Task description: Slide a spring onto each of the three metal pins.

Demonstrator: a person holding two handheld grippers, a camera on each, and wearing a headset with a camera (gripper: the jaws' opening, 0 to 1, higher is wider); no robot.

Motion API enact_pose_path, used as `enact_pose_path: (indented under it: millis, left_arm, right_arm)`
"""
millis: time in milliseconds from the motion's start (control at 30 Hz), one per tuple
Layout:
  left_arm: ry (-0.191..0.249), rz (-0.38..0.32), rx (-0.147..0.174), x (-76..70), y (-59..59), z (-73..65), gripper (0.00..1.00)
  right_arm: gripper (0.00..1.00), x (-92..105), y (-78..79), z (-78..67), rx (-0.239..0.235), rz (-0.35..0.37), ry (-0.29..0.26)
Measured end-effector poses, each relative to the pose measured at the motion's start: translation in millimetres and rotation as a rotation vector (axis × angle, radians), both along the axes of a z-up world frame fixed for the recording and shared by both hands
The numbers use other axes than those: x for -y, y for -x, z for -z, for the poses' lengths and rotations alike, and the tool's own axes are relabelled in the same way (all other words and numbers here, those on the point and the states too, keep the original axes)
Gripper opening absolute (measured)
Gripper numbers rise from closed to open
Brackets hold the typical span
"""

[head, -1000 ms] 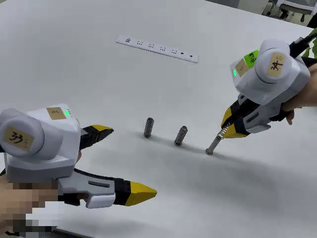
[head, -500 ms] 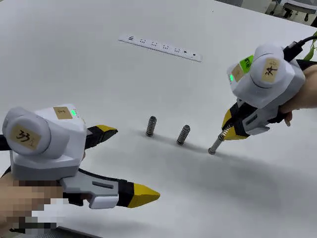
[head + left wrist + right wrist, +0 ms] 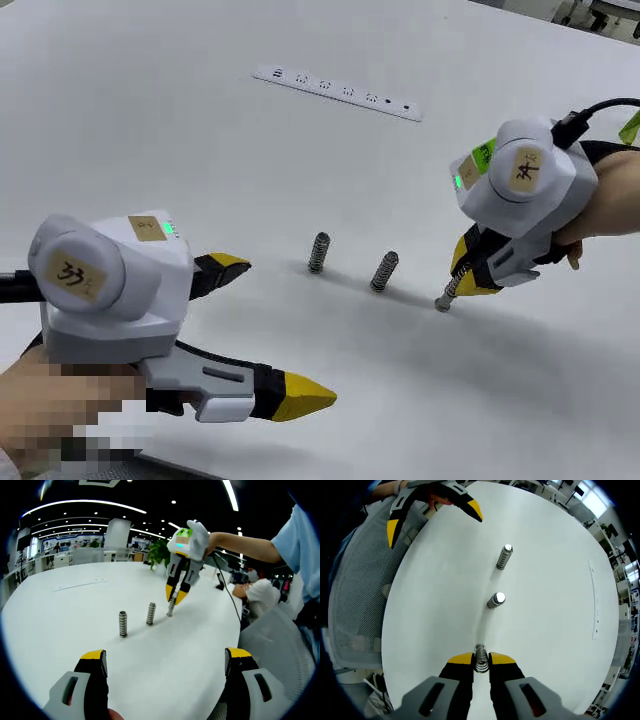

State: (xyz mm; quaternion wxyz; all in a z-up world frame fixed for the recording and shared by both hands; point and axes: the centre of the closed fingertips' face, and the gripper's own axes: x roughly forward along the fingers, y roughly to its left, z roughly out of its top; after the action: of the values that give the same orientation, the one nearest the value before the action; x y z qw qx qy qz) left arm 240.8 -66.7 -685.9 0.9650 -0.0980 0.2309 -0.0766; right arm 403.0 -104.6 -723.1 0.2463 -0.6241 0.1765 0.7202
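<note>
Because the spring (image 3: 480, 661) looks light and bouncy, the right gripper (image 3: 462, 280) pinches it mid-coil, seemingly over the pin (image 3: 443, 300) beneath. The left gripper (image 3: 165, 654) gapes, empty.

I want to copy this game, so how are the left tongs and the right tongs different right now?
The left tongs are wide open and hold nothing; the right tongs are shut on a spring. The left tongs hover off to the side; the right tongs sit over a metal pin. Both have yellow tips.
</note>
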Motion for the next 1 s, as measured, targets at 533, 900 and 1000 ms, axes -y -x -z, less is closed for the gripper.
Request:
enact_pose_path:
  millis: [533,900,1000]
  left_arm:
    - [0.006,0.012,-0.017,3.1,0.6,4.3,1.0]
    - [0.0,0.015,-0.026,4.6,0.4,5.4,1.0]
    - [0.0,0.015,-0.027,4.6,0.4,5.5,1.0]
  right_arm:
    - [0.13,1.0,1.3,20.5,-0.015,0.019,0.03]
    - [0.13,2.4,1.7,21.8,-0.026,0.02,0.033]
    - [0.17,3.3,3.7,21.1,-0.041,0.021,0.032]
